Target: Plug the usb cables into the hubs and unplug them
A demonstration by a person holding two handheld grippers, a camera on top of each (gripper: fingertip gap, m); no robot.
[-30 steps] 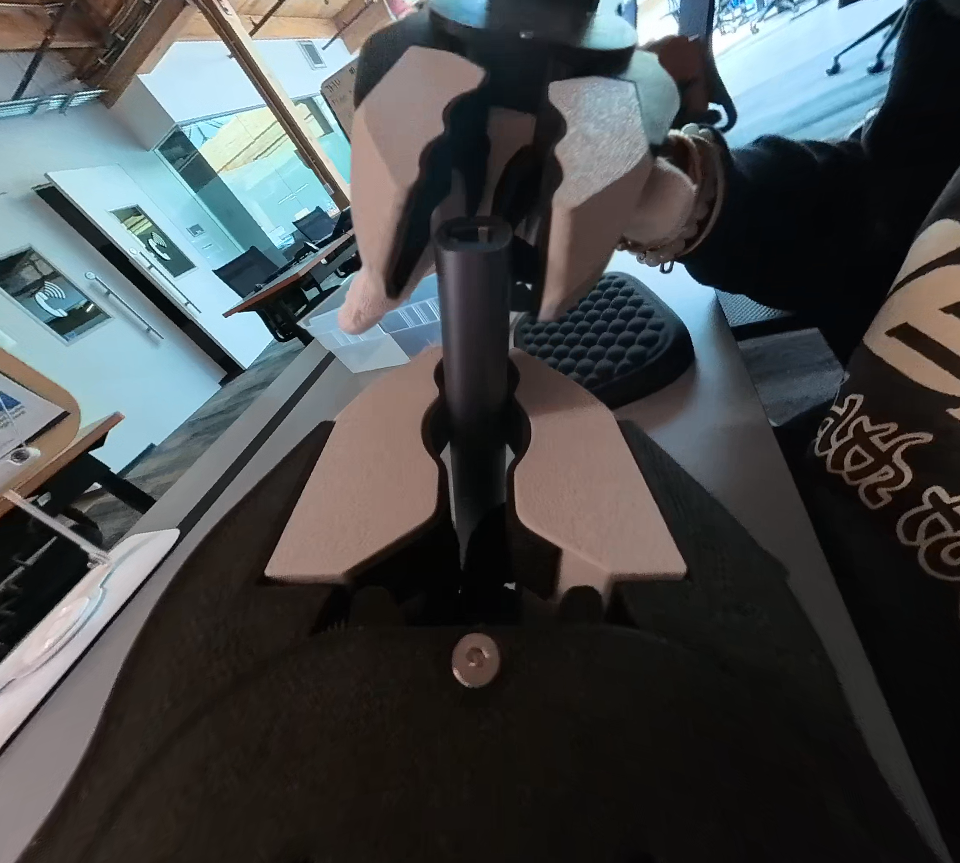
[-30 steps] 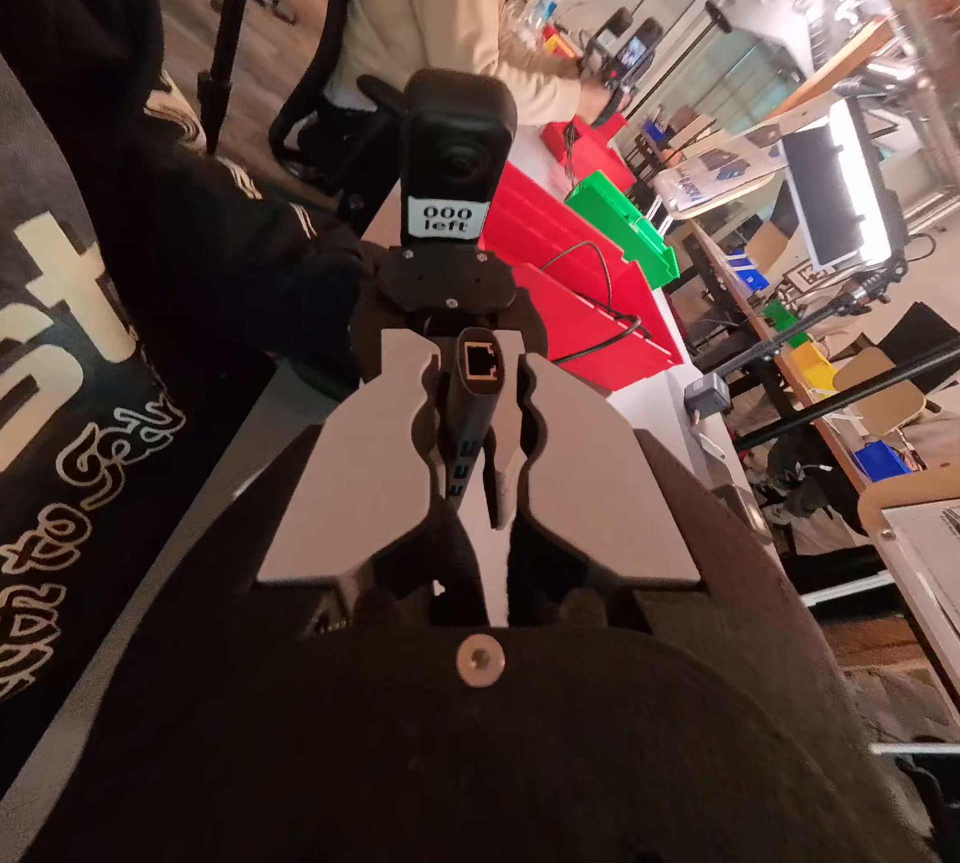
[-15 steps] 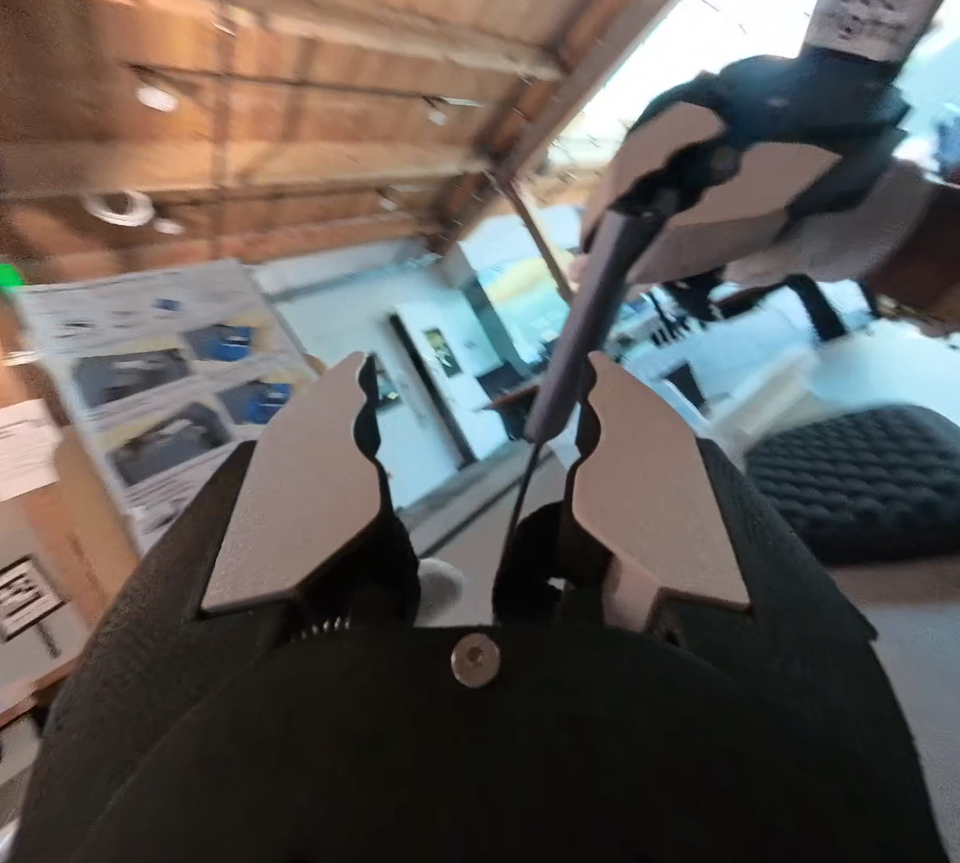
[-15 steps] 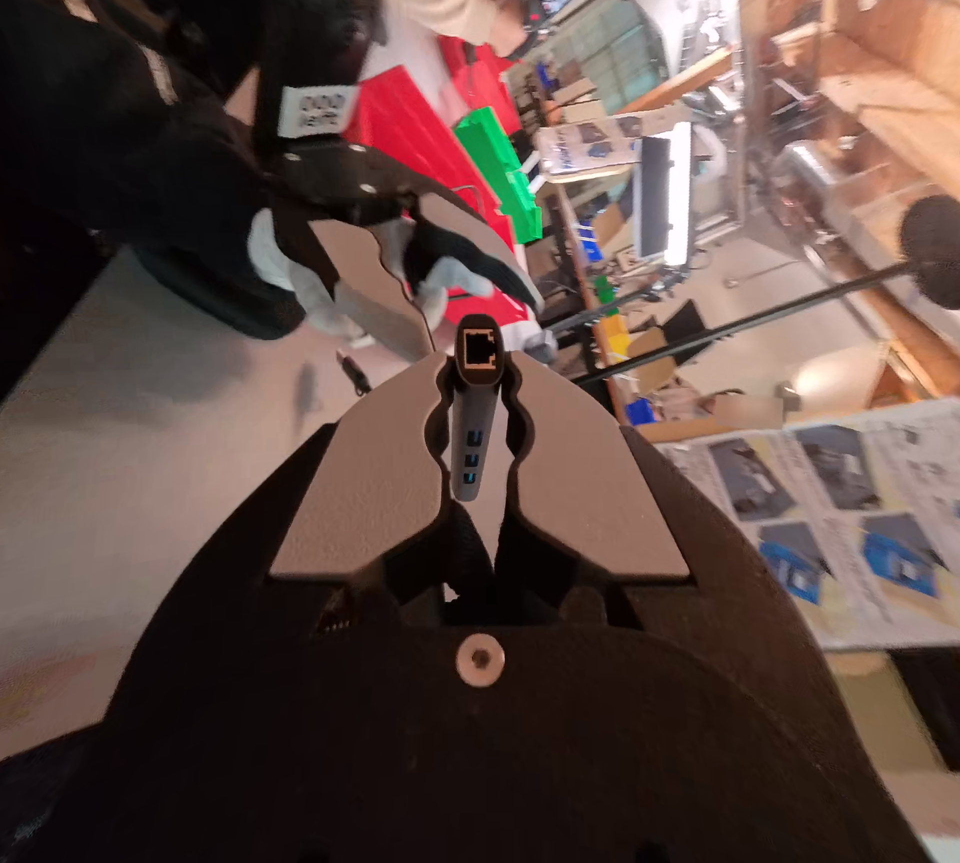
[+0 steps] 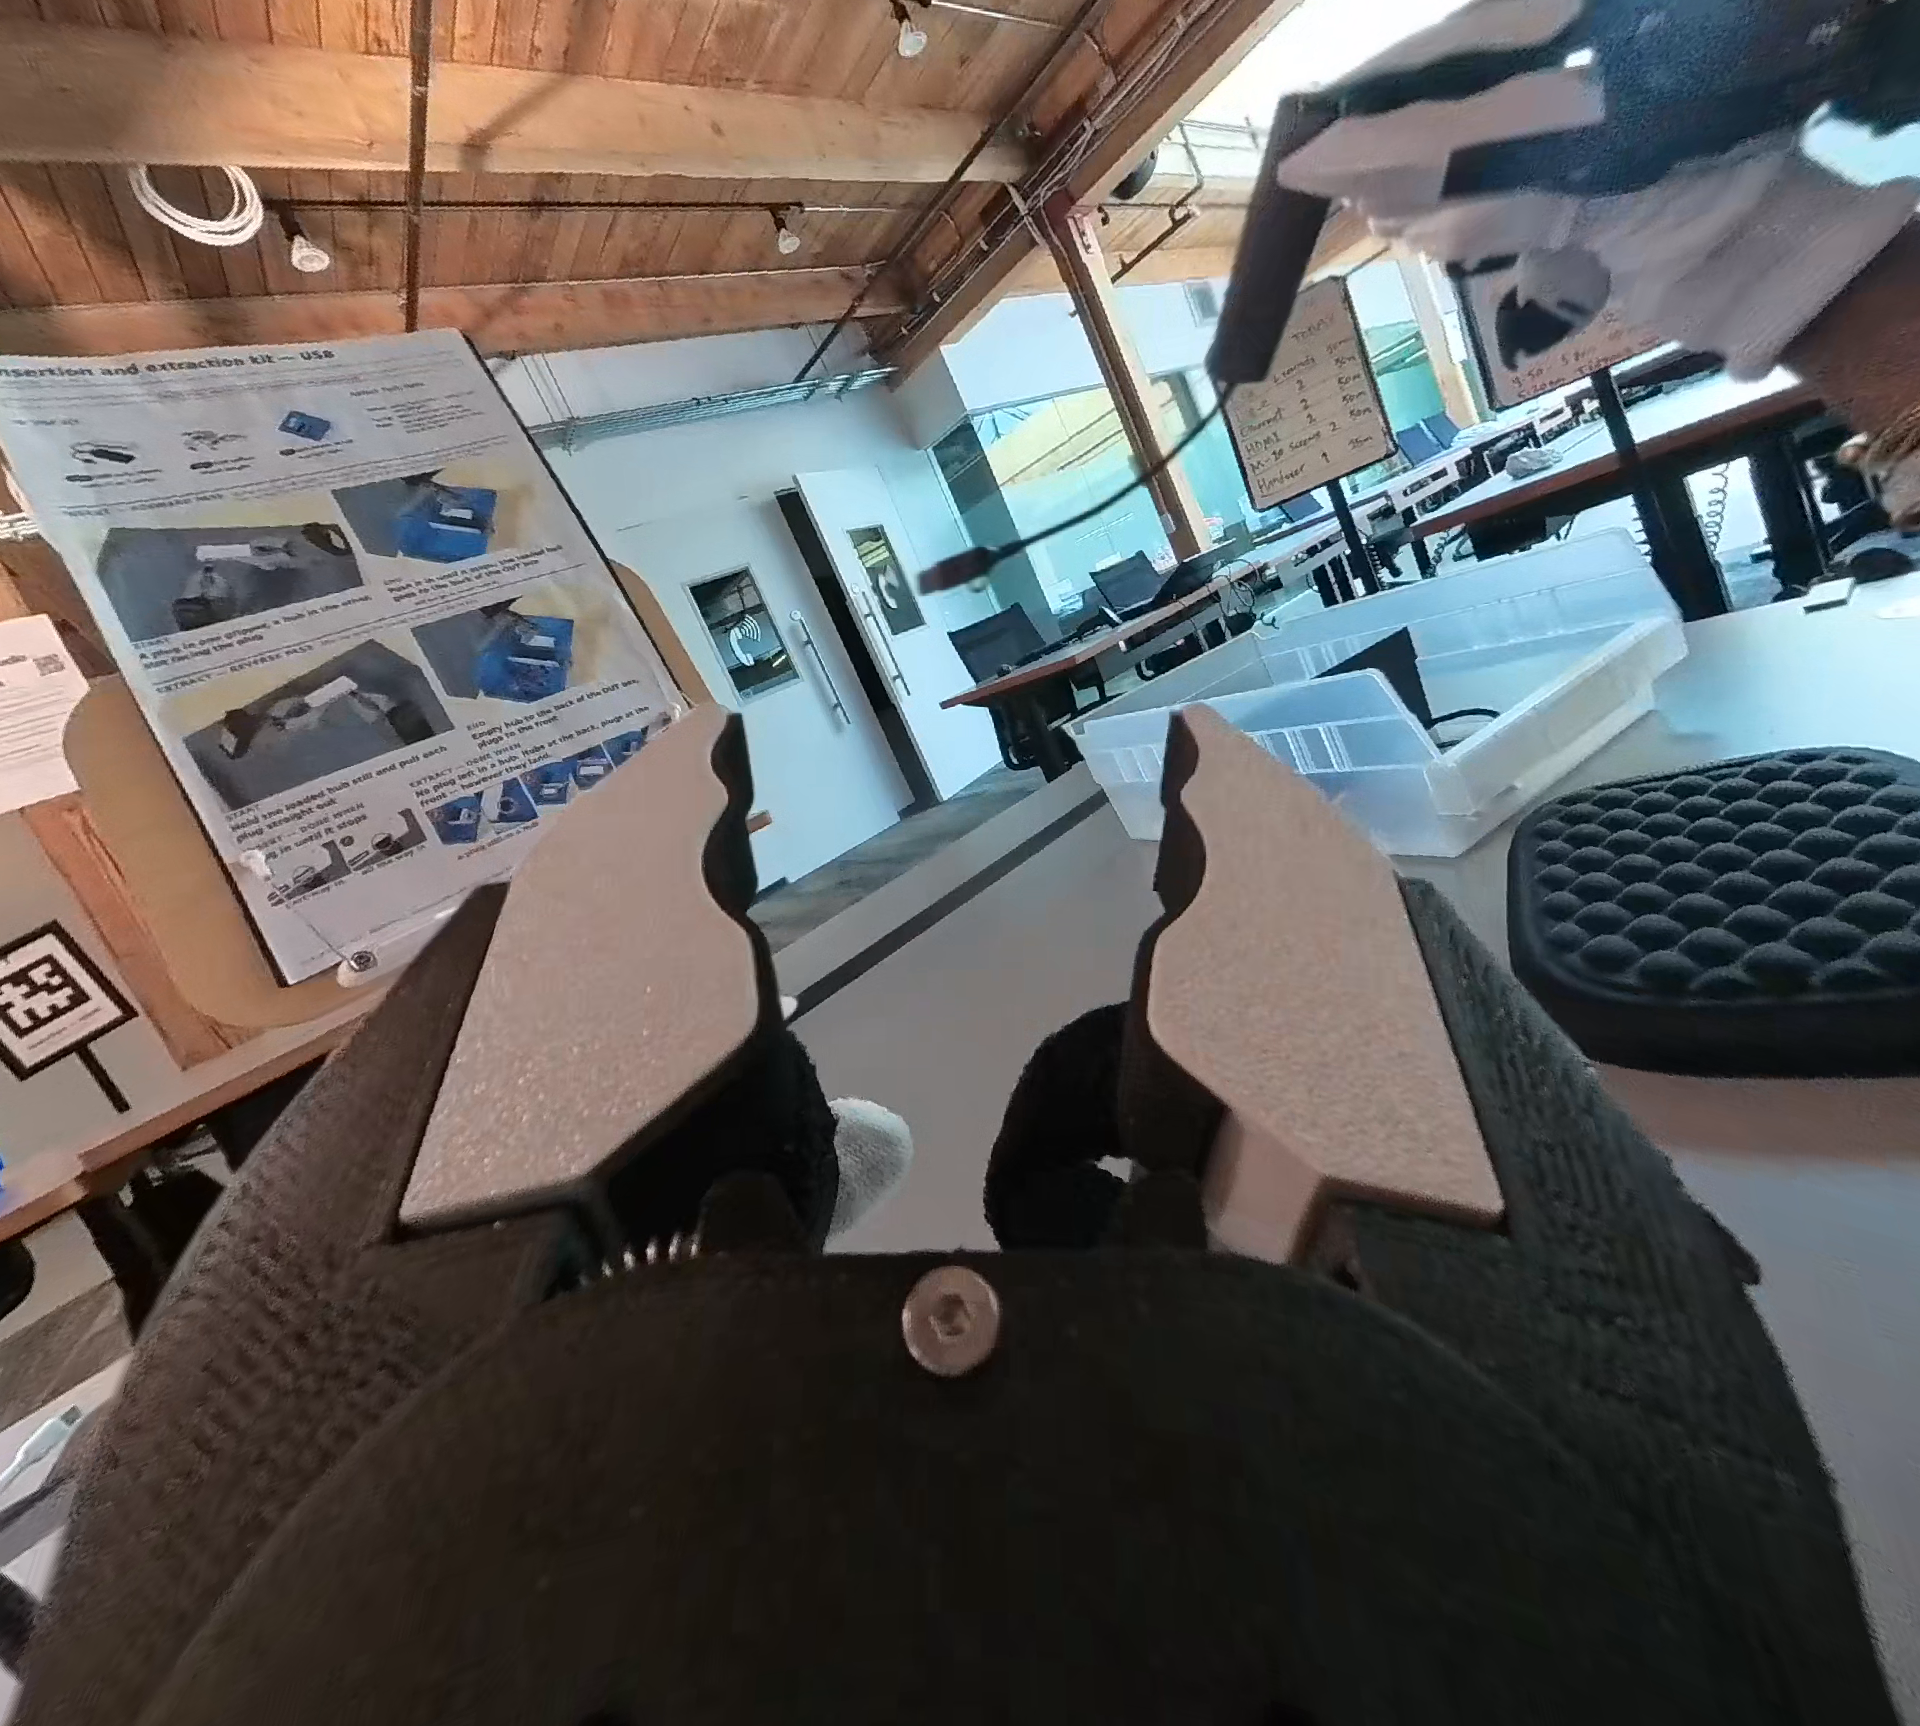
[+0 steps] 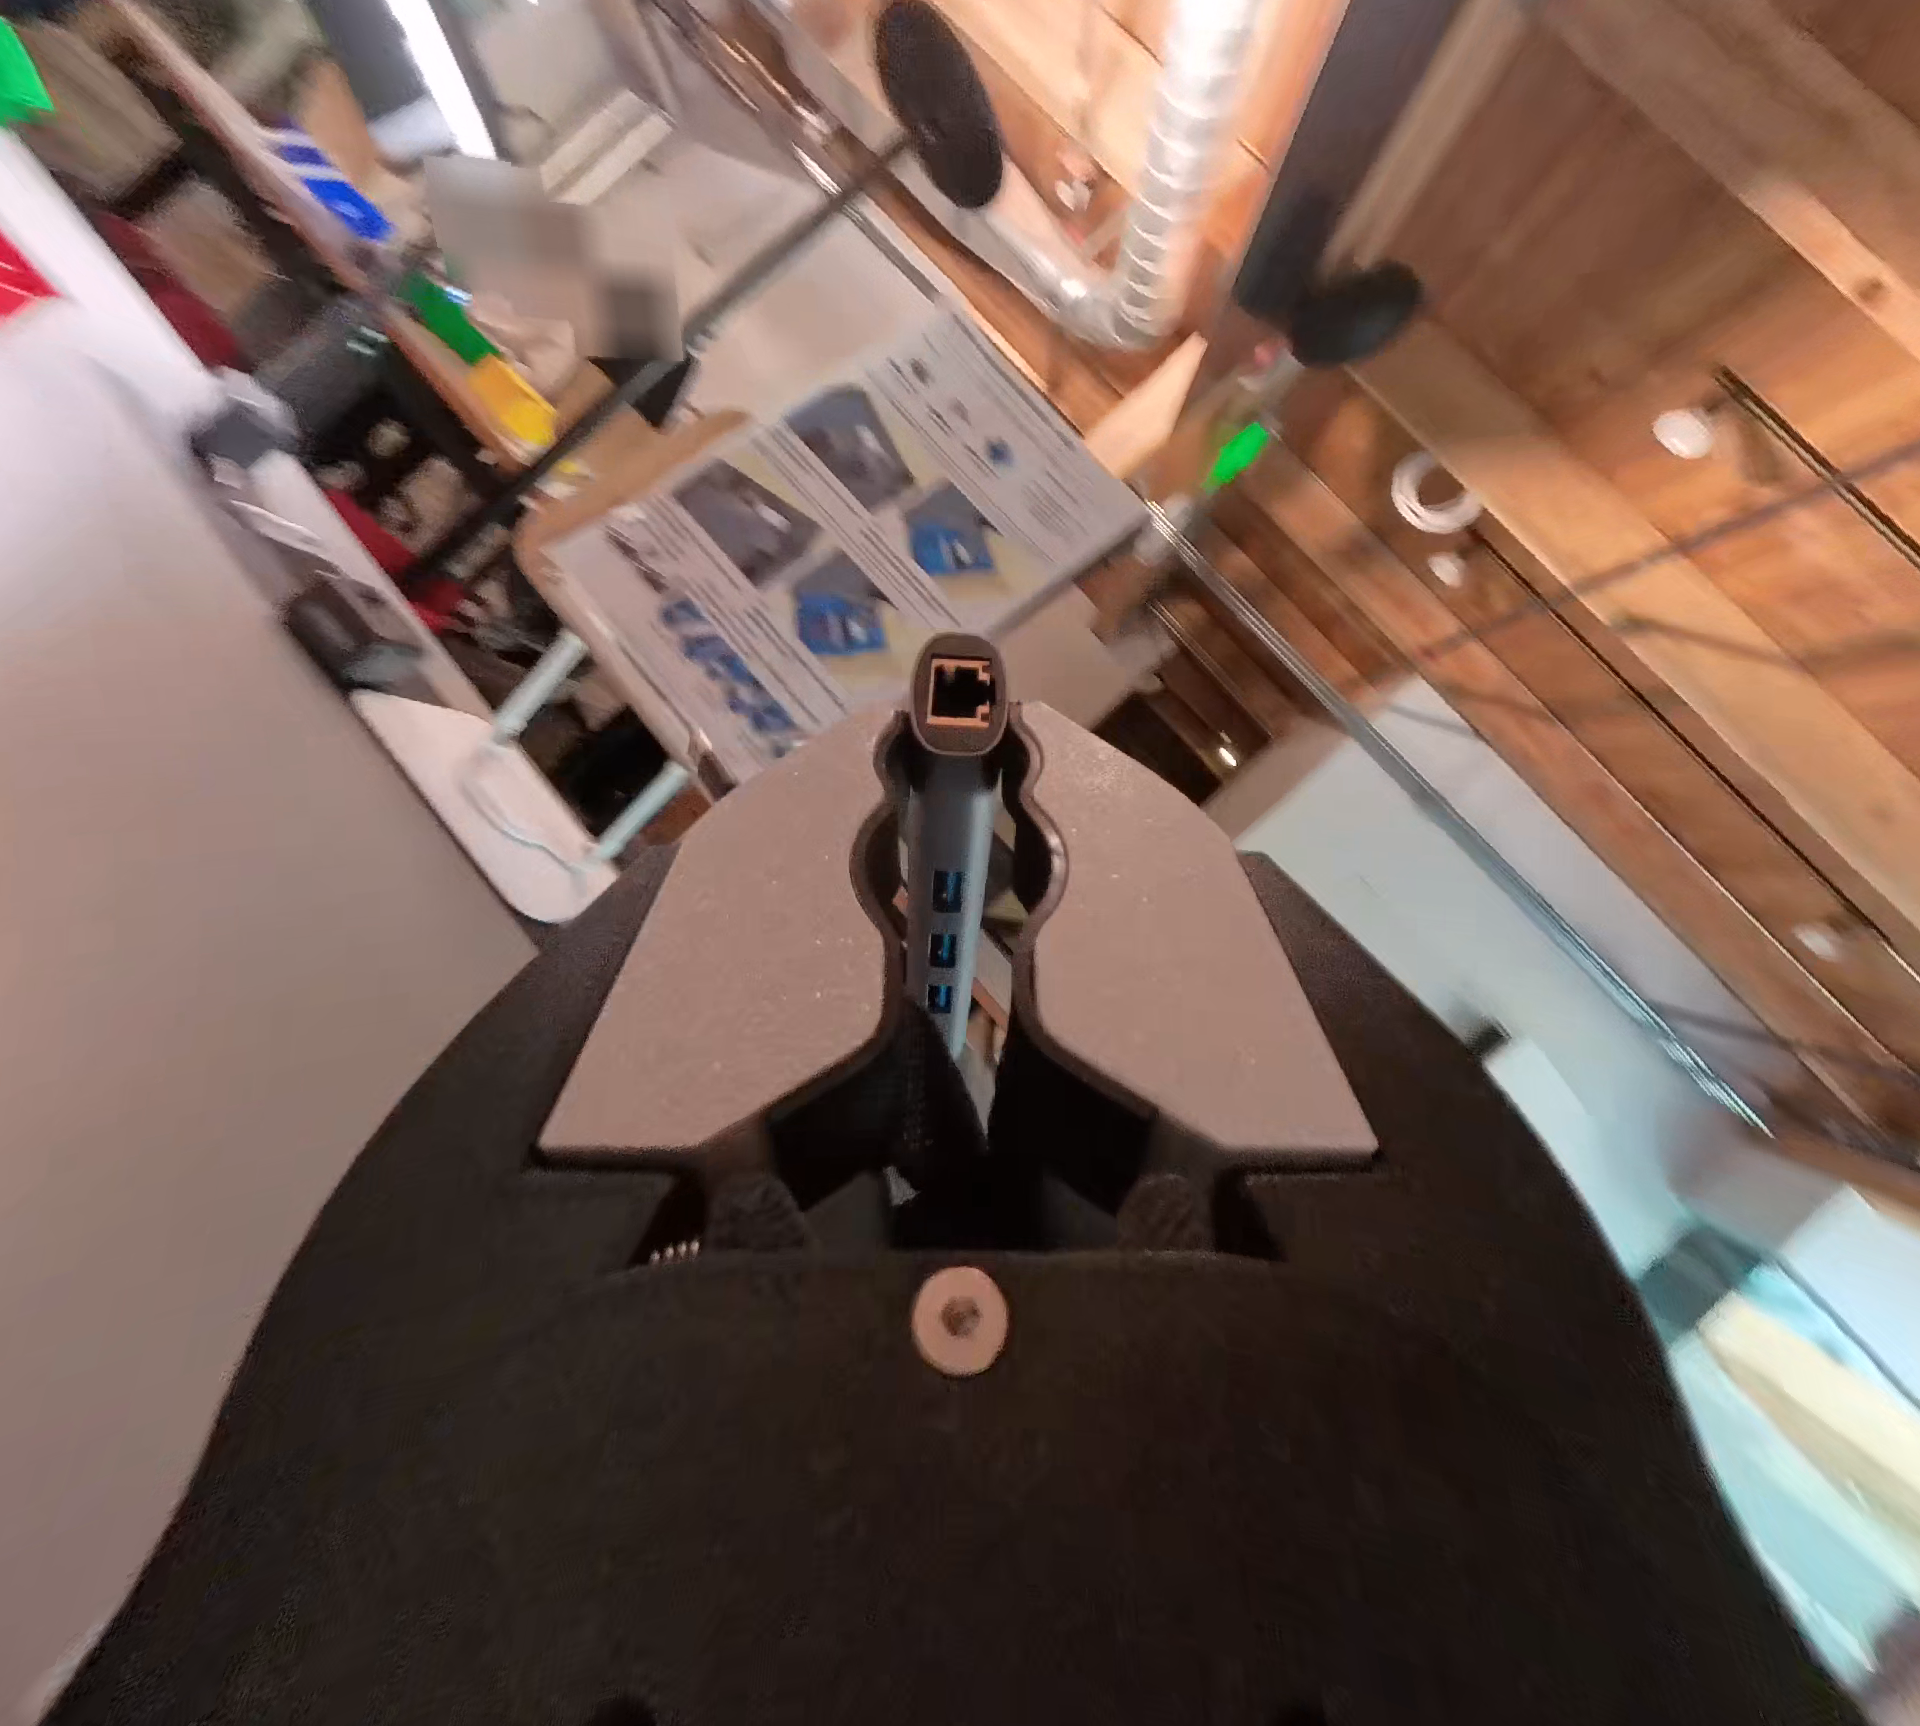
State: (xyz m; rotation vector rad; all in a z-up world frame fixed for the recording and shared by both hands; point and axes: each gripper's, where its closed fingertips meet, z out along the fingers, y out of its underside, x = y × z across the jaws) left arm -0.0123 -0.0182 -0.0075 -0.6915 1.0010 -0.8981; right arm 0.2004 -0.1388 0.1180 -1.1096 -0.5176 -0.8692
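My left gripper (image 5: 951, 741) is open and empty, low over the grey table (image 5: 1766, 1188). My right gripper (image 6: 958, 720) is shut on a slim dark grey hub (image 6: 951, 835) with three blue ports along its side and a square port on its front end. In the left wrist view the right gripper (image 5: 1361, 128) is high at the upper right, and the hub (image 5: 1268, 263) hangs down from it. The hub's thin black cable (image 5: 1101, 502) trails down to a dangling plug (image 5: 951, 573).
A black honeycomb pad (image 5: 1745, 907) lies on the table at the right. Clear plastic trays (image 5: 1382, 741) stand behind it. A picture poster (image 5: 301, 627) stands at the left, also blurred in the right wrist view (image 6: 831, 575). A person's wrist (image 5: 1860, 346) shows at the right edge. One gripper's finger ends stand about 30 cm off the other's.
My left gripper let go of the hub and opened. My right gripper lifted the hub up and to the right, away from the left gripper, and swung toward the ceiling.
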